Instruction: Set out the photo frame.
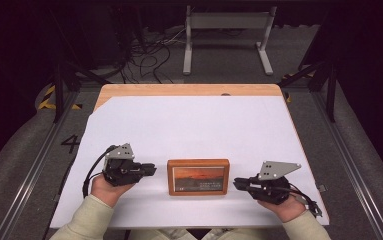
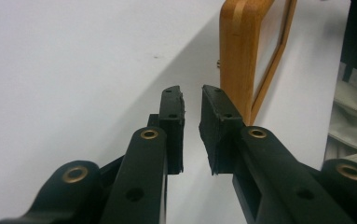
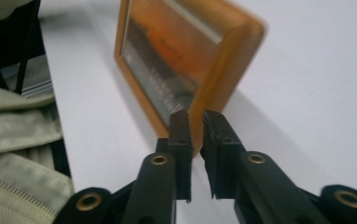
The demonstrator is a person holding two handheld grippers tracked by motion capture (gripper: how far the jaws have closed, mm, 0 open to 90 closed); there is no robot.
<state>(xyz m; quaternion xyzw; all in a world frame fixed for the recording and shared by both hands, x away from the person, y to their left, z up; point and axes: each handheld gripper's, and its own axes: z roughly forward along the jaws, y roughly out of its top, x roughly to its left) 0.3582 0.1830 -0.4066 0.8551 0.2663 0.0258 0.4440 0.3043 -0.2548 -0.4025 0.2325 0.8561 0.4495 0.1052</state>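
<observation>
A wooden picture frame (image 1: 198, 176) holding an orange sunset picture stands near the front of the white sheet (image 1: 189, 125), between my two grippers. My left gripper (image 1: 153, 169) lies just left of the frame, its tips pointing at the frame's left edge. In the left gripper view the jaws (image 2: 191, 93) stand slightly apart with nothing between them, and the frame's side (image 2: 241, 51) lies just beyond. My right gripper (image 1: 236, 183) is close to the frame's right edge. Its jaws (image 3: 197, 116) show a narrow gap, with the frame's corner (image 3: 190, 56) just past the tips.
The white sheet covers a wooden table (image 1: 189, 90), with open sheet behind the frame. Beyond the table lie floor cables (image 1: 149, 55) and a grey metal stand (image 1: 226, 30). A pale sleeve (image 3: 17, 140) shows at the left of the right gripper view.
</observation>
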